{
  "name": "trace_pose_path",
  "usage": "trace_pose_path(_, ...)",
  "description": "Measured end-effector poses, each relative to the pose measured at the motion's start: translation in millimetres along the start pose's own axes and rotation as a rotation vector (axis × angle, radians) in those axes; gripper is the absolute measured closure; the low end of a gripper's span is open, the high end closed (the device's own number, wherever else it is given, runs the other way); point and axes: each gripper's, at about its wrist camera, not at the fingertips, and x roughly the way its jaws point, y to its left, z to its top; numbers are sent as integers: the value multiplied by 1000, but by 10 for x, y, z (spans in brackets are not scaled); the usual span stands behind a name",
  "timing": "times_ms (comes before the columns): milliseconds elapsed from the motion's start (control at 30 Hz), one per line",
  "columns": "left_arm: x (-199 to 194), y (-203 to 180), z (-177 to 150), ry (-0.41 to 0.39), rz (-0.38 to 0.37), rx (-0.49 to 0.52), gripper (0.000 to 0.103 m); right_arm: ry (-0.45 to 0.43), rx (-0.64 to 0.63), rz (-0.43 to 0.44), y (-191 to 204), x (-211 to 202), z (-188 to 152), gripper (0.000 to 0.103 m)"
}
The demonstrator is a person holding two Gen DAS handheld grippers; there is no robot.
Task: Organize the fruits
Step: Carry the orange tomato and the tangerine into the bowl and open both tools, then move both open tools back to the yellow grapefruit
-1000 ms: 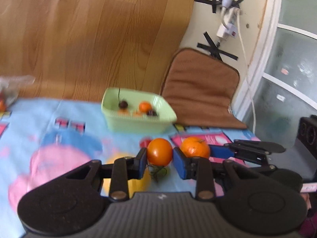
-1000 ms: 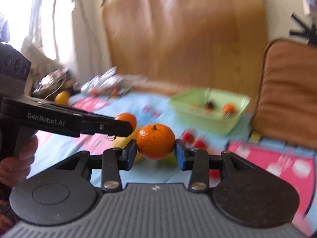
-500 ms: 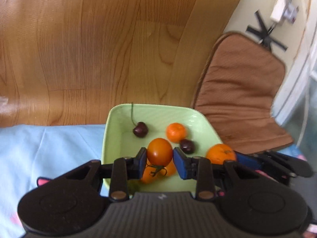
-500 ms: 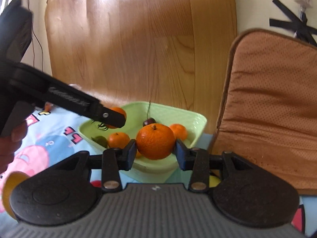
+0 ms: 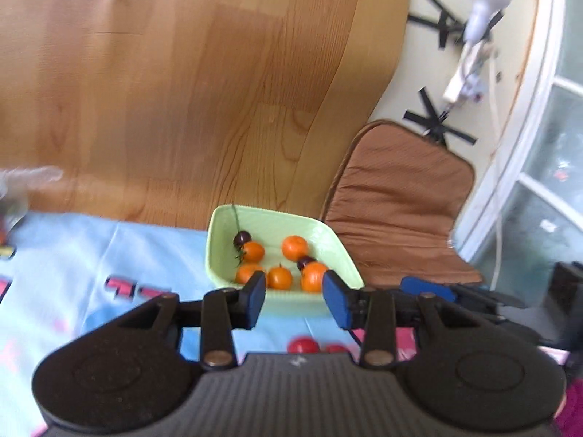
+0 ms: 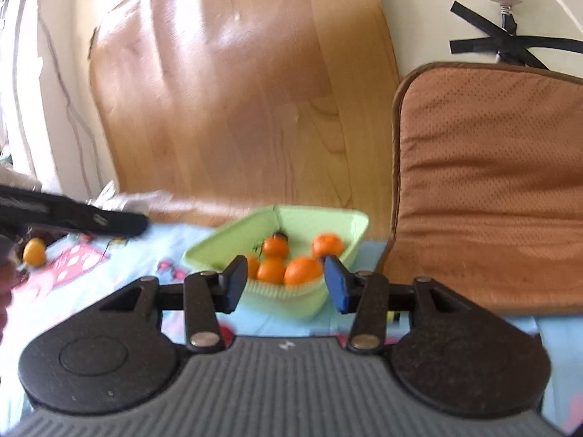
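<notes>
We see both tools tipped slightly downward toward the green dish (image 5: 329,235): the left gripper (image 5: 293,300) and the right gripper (image 6: 282,284) have just been opening, jaws parted with nothing between them. The small orange fruits (image 6: 302,271) lie inside the dish just beyond the fingertips. We can read no writing, as the frames are blurred.

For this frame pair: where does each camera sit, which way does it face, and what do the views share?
Left wrist: on the left gripper, facing the green bowl of fruit; jaws open, empty; right gripper's tip shows.
Right wrist: on the right gripper, facing the bowl; jaws open, empty; left gripper's finger shows.
Shared: bowl, brown cushion, wood panel.
</notes>
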Motion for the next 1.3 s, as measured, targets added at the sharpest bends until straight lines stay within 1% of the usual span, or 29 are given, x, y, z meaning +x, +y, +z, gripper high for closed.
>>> trace_pose_path(67, -200, 22, -180, -14, -1, -16, 68, 38, -9, 12, 47, -96, -120, 54)
trace_pose_path(133, -364, 64, -357, -26, 35, -21, 68, 75, -12, 37, 115, -182, -236, 55)
trace_pose_path(200, -483, 120, -486, -25, 58, -49, 68, 94, -30, 64, 219, -249, -343, 55)
trace_pose_path(367, -719, 292, -749, -21, 65, -128, 65, 129, -114, 124, 613, -321, -585, 55)
trace_pose_path(467, -758, 394, -906, -2, 74, -168, 65, 142, -169, 154, 800, -318, -657, 55)
trace_pose_path(567, -745, 448, -1076, 4, 131, -162, 65, 149, -212, 175, 910, -325, -724, 55)
trace_pose_path(667, -731, 497, -1265, -6, 149, -172, 65, 162, -213, 186, 932, -303, -736, 55)
trace_pose_path(700, -716, 509, -1313, 2, 156, -183, 67, 170, -206, 187, 927, -282, -732, 55)
trace_pose_path(767, -787, 481, -1315, -44, 158, -160, 64, 187, -194, 177, 931, -249, -752, 54)
trace_pose_path(800, -792, 463, -1328, -52, 163, -149, 64, 196, -189, 170, 928, -237, -761, 54)
trace_pose_path(867, -766, 431, -1335, -39, 168, -132, 64, 191, -179, 161, 932, -255, -776, 54)
trace_pose_path(1067, -775, 319, -1339, -56, 180, -67, 64, 184, -153, 127, 921, -283, -793, 54)
trace_pose_path(1300, -780, 284, -1346, -62, 183, -50, 64, 172, -149, 127, 934, -324, -805, 54)
